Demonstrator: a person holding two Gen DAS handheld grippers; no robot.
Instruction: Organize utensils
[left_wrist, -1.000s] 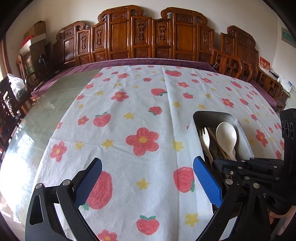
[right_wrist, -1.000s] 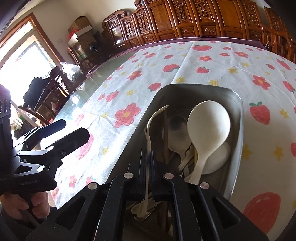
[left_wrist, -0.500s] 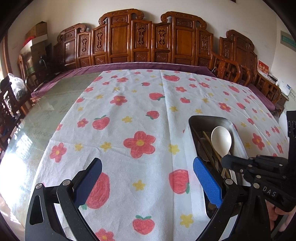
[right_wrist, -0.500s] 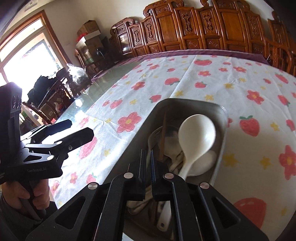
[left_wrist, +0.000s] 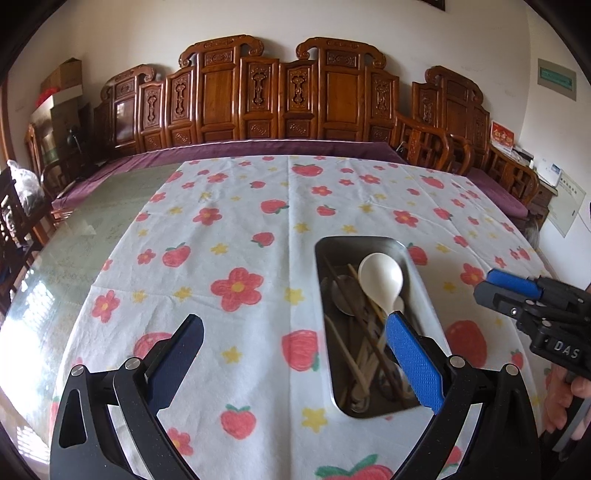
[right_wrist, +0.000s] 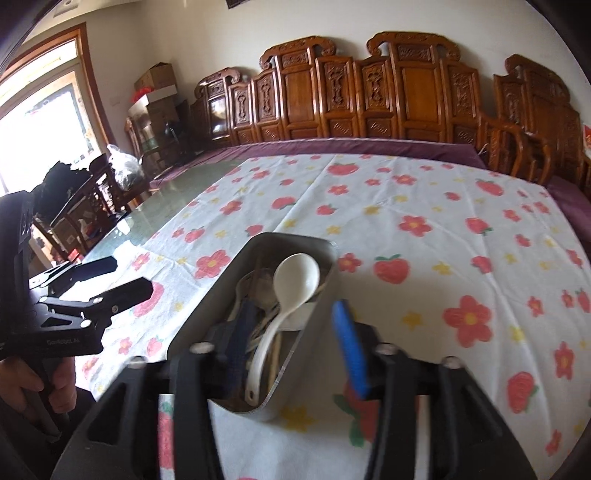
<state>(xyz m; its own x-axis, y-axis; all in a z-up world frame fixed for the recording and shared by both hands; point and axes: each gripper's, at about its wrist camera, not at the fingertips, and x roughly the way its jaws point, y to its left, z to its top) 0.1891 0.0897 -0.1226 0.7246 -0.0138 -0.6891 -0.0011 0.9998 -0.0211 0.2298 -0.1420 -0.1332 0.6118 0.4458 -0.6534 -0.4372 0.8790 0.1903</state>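
A metal tray (left_wrist: 320, 254) sits on the flowered tablecloth and holds a white spoon (left_wrist: 382, 280), a metal spoon, chopsticks and other utensils. It also shows in the right wrist view (right_wrist: 207, 310), with the white spoon (right_wrist: 295, 280) on top. My left gripper (left_wrist: 293, 352) is open and empty above the cloth, just left of the tray. My right gripper (right_wrist: 295, 339) is open and empty, raised over the tray's near end; it shows in the left wrist view (left_wrist: 509, 291) to the tray's right.
The flowered tablecloth (left_wrist: 240, 221) covers a glass-topped table (left_wrist: 92, 229). Carved wooden chairs (left_wrist: 280, 99) line the far edge. Dark chairs and a bag (right_wrist: 122, 166) stand at the left side.
My right gripper has let go of the fork, opened, and pulled back up from the tray. The fork now lies in the tray. My left gripper has risen, still open.
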